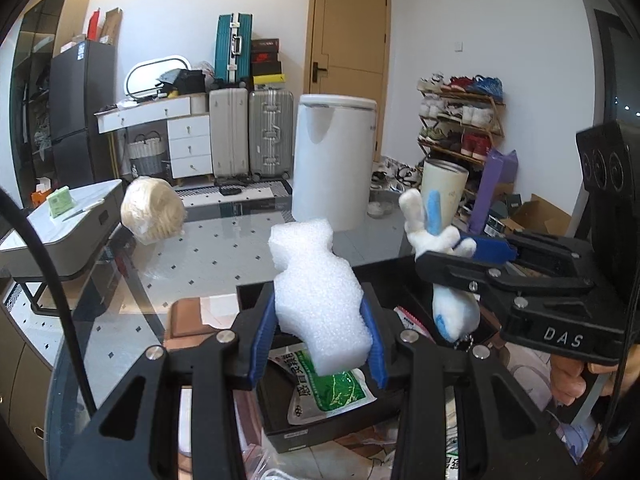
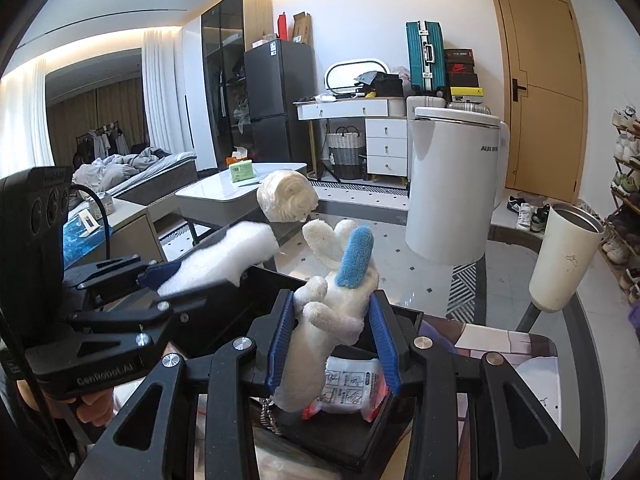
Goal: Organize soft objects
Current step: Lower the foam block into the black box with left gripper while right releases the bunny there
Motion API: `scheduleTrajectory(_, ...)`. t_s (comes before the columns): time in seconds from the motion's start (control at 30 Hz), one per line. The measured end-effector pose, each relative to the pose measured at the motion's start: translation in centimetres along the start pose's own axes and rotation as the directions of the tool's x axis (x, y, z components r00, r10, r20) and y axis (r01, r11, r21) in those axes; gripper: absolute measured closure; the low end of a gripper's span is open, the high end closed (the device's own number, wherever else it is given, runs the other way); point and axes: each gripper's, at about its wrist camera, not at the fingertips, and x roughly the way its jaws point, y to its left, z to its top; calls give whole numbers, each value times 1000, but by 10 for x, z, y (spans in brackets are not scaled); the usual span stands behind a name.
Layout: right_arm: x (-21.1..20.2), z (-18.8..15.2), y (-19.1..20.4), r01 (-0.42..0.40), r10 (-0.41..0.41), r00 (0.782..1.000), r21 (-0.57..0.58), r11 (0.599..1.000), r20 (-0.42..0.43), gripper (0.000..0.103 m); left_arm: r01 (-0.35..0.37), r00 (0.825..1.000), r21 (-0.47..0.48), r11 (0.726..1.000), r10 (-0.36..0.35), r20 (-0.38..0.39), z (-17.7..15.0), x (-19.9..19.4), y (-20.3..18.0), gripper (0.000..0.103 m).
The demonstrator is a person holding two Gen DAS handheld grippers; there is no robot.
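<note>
My left gripper (image 1: 318,340) is shut on a white foam piece (image 1: 316,288) and holds it above a black tray (image 1: 320,432) on the glass table. My right gripper (image 2: 334,340) is shut on a white plush rabbit with a blue ear (image 2: 336,292), held above the same tray (image 2: 360,444). In the left wrist view the right gripper (image 1: 460,260) with the rabbit (image 1: 436,232) is at the right. In the right wrist view the left gripper (image 2: 160,280) with the foam (image 2: 224,256) is at the left. A cream ball of soft material (image 1: 154,210) lies at the table's far edge.
A green packet (image 1: 336,392) and a white-red packet (image 2: 352,384) lie in the tray. A cream tumbler (image 2: 564,256) stands at the right of the table. A white appliance (image 1: 332,160) stands beyond the table. Papers and a brown pad (image 1: 188,316) lie under the glass.
</note>
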Motion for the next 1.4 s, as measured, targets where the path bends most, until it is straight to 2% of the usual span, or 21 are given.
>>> scheduleTrajectory(0.37, 19, 3, -11, 51, -51, 999, -33, 998, -14, 65, 3, 1000, -5, 1000, -3, -19, -2, 17, 2, 64)
scheduleTrajectory(0.83, 18, 5, -20, 92, -91, 996, -27, 995, 22, 65, 7, 1000, 7, 1000, -7, -16, -5, 16, 1, 64)
scheduleTrajectory(1.03, 20, -4, -17, 49, -50, 998, -36, 998, -24, 64, 17, 1000, 24, 1000, -17, -24, -10, 15, -2, 65)
scheduleTrajectory(1.4, 33, -20, -16, 20, -27, 994, -69, 997, -107, 64, 30, 997, 78, 997, -25, -69, -17, 21, -15, 65)
